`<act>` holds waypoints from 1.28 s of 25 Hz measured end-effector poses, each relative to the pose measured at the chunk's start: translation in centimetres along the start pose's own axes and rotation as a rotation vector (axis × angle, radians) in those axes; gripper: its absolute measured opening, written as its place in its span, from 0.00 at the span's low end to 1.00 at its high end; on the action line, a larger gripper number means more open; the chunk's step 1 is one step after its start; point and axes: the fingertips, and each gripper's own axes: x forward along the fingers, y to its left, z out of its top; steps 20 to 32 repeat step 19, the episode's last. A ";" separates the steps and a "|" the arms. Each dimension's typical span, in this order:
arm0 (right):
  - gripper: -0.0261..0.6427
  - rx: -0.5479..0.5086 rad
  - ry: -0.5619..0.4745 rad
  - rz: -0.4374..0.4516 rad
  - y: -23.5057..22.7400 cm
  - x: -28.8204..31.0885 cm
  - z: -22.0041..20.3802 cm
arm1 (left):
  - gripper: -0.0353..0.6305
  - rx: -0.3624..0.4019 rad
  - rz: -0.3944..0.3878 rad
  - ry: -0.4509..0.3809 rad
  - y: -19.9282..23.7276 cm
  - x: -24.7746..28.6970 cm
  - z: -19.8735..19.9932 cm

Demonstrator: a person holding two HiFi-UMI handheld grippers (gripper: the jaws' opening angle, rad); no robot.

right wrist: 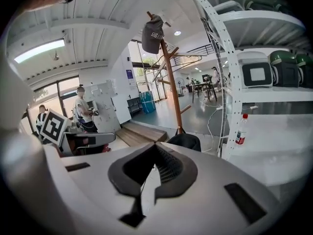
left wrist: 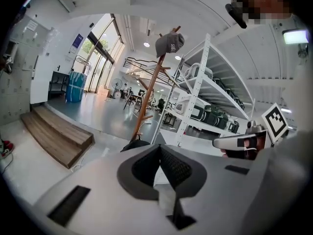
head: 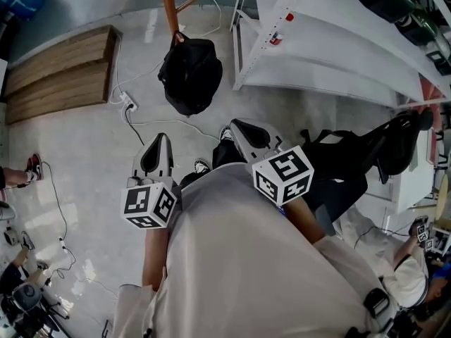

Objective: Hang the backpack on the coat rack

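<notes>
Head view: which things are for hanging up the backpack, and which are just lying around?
For the job: backpack, coat rack, left gripper, right gripper.
Just lying about: wooden platform, white shelves, bottle, power strip.

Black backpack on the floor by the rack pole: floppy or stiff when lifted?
Likely floppy: the backpack is soft-looking black fabric, slumped in a rounded heap beside the coat rack pole. Probably sags and swings if lifted from one point. It bulges rather than lying flat, so maybe not empty.
</notes>
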 end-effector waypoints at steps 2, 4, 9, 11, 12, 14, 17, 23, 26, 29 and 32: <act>0.05 -0.035 0.006 -0.011 -0.2 -0.1 0.1 | 0.06 -0.013 0.017 -0.010 0.0 0.0 -0.1; 0.05 -0.072 0.020 -0.034 -0.5 0.1 0.0 | 0.06 -0.028 0.030 -0.010 0.2 0.0 -0.4; 0.05 -0.122 0.046 -0.071 -0.5 0.8 -0.5 | 0.06 -0.016 0.034 0.032 0.3 0.1 -1.9; 0.05 -0.139 0.058 -0.069 -0.3 1.2 -0.6 | 0.06 -0.018 0.061 0.037 0.9 0.2 -2.0; 0.05 -0.144 0.065 -0.066 -0.2 1.4 -0.7 | 0.06 -0.018 0.078 0.040 1.3 0.1 -2.0; 0.05 -0.141 0.071 -0.062 0.0 1.7 -0.9 | 0.06 -0.021 0.088 0.046 1.7 0.2 -2.2; 0.05 -0.134 0.079 -0.069 -0.1 2.0 -1.2 | 0.06 -0.031 0.086 0.058 1.9 0.4 -2.6; 0.05 -0.134 0.085 -0.076 -0.1 2.3 -1.4 | 0.06 -0.028 0.087 0.067 2.0 0.5 -2.9; 0.05 -0.134 0.085 -0.076 -0.1 2.3 -1.4 | 0.06 -0.028 0.087 0.067 2.0 0.5 -2.9; 0.05 -0.134 0.085 -0.076 -0.1 2.3 -1.4 | 0.06 -0.028 0.087 0.067 2.0 0.5 -2.9; 0.05 -0.134 0.085 -0.076 -0.1 2.3 -1.4 | 0.06 -0.028 0.087 0.067 2.0 0.5 -2.9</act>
